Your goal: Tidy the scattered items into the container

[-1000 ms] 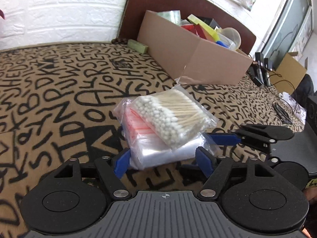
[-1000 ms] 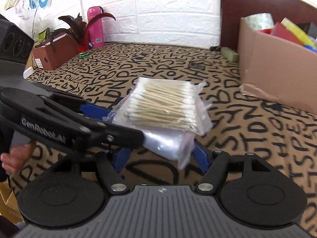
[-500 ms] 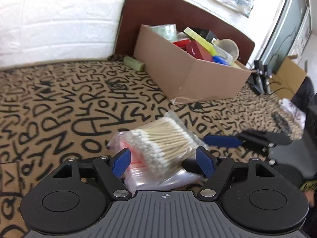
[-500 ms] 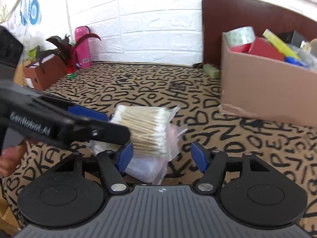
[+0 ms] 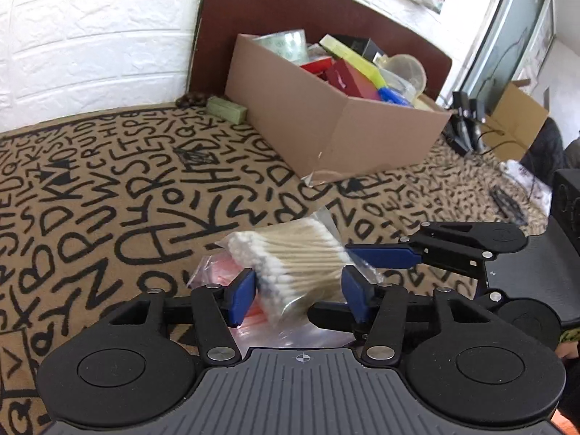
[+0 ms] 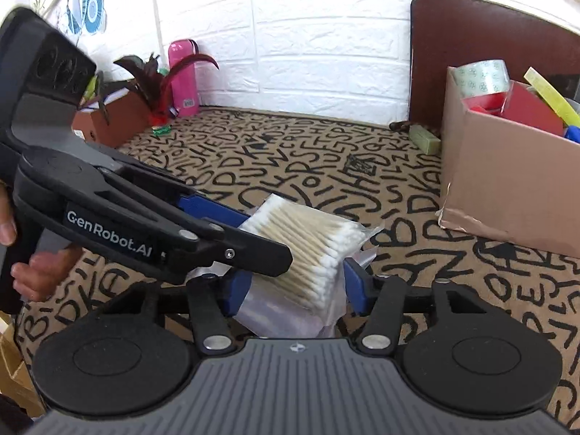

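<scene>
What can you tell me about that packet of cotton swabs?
The packet of cotton swabs is a clear plastic bag of wooden sticks with white tips, lying flat on another clear bag with red inside. The left gripper and the right gripper have closed on the stack from two sides, above the lettered cloth.

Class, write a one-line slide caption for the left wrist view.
Both claws, left and right, grip a bag of cotton swabs near the cardboard box.

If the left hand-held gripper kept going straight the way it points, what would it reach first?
Beyond the bag of cotton swabs it clamps, the left hand-held gripper would probably meet the lettered cloth short of the cardboard box, though depth is uncertain.
</scene>
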`<action>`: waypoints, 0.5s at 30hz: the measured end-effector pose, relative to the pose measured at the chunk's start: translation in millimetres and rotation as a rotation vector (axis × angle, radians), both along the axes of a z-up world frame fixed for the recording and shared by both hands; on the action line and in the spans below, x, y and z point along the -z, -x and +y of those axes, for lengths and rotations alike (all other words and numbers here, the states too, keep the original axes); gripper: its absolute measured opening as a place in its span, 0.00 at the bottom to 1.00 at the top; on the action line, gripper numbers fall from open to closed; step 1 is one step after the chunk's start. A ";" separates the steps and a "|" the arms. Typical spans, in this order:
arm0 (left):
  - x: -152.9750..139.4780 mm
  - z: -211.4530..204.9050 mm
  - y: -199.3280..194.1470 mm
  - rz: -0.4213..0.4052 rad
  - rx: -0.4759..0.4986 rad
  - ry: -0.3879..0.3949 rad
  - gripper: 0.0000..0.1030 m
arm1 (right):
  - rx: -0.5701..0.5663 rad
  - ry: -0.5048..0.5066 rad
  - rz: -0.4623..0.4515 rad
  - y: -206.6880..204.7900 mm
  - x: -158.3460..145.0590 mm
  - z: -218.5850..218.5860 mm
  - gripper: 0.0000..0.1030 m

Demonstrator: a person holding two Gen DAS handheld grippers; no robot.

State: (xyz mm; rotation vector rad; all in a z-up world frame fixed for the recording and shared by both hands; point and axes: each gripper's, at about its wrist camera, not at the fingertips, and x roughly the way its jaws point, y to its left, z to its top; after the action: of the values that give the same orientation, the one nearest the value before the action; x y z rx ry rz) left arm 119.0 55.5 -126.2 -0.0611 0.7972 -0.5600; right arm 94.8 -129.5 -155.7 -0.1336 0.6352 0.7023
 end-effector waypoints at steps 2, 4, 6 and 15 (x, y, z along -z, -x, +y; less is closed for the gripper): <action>1.7 -1.7 1.0 -0.007 0.004 -0.009 0.60 | 0.015 0.001 -0.002 2.4 2.0 0.3 0.56; 0.8 -2.1 1.3 -0.007 0.003 -0.009 0.65 | 0.025 -0.004 0.000 6.4 0.3 -0.9 0.49; 0.9 -3.8 1.4 -0.007 -0.003 -0.015 0.68 | 0.022 -0.015 0.008 8.0 -0.9 -2.9 0.46; -1.9 -12.9 8.9 -0.020 -0.005 -0.068 0.66 | 0.053 -0.084 0.085 6.1 4.0 -9.3 0.45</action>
State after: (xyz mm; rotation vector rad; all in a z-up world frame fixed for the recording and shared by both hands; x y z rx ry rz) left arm 110.1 42.6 -124.4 0.0054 0.7956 -0.5272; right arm 88.7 -138.9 -159.8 -0.0094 0.6873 0.6852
